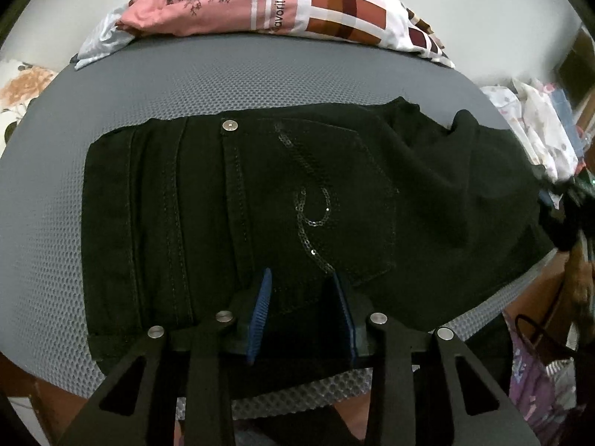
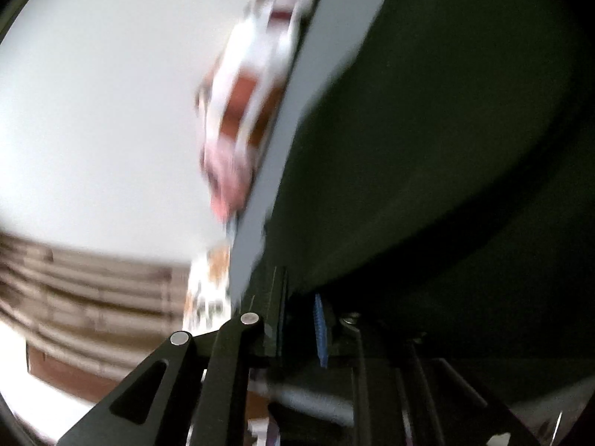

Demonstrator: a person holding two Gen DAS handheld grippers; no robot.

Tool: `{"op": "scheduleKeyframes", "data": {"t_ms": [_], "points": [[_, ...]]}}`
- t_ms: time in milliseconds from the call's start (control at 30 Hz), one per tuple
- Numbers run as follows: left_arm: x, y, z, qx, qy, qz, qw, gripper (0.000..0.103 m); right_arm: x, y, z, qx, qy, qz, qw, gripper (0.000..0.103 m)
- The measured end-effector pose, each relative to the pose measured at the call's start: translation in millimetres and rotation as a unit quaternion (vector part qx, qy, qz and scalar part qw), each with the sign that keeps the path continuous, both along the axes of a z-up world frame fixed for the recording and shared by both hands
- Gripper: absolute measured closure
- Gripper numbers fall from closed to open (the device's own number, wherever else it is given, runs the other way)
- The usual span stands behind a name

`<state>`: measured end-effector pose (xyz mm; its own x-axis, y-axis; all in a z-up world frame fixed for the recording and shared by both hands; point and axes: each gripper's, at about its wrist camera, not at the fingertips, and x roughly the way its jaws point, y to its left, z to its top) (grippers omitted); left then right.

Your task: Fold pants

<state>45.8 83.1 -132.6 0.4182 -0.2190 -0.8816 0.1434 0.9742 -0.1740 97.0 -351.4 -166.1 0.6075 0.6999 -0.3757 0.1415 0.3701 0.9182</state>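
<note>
- 1 pair of black pants (image 1: 297,204) lies folded on the grey mesh counter (image 1: 44,223).
- 2 tools: the left tool (image 1: 303,290) is spread above the pants, pinching nothing.
- The right tool (image 2: 301,319) shows in a blurred view; I cannot tell its state.
- Only the left view shows the pocket's sequins (image 1: 312,204), 1 rivet (image 1: 230,125) and 1 pile of patterned laundry (image 1: 279,3).
</note>
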Motion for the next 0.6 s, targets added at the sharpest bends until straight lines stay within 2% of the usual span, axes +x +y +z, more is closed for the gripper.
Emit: {"op": "scheduleKeyframes", "data": {"t_ms": [67,167,267,400,467,600], "points": [[-1,0,1,0.001,0.000,-0.001,1.0000,0.067,6,-44,0,-0.007,-0.007,-0.045,0.999,0.084],[-1,-1,0,-0.001,0.001,0.001,1.0000,0.067,19,-112,-10,0.008,-0.002,-0.106,0.994,0.084],[0,-1,-1,0.001,0.002,0.001,1.0000,0.067,24,-158,-6,0.006,-0.015,-0.163,0.987,0.084],[2,-1,-1,0.002,0.003,0.001,1.0000,0.067,18,-195,2,0.003,-0.022,-0.214,0.977,0.084],[2,-2,-1,0.004,0.004,0.001,1.0000,0.067,7,-207,7,-0.013,-0.025,-0.242,0.970,0.095],[3,-1,-2,0.007,0.002,-0.001,1.0000,0.067,-18,-220,14,-0.039,-0.028,-0.268,0.962,0.097]]}}
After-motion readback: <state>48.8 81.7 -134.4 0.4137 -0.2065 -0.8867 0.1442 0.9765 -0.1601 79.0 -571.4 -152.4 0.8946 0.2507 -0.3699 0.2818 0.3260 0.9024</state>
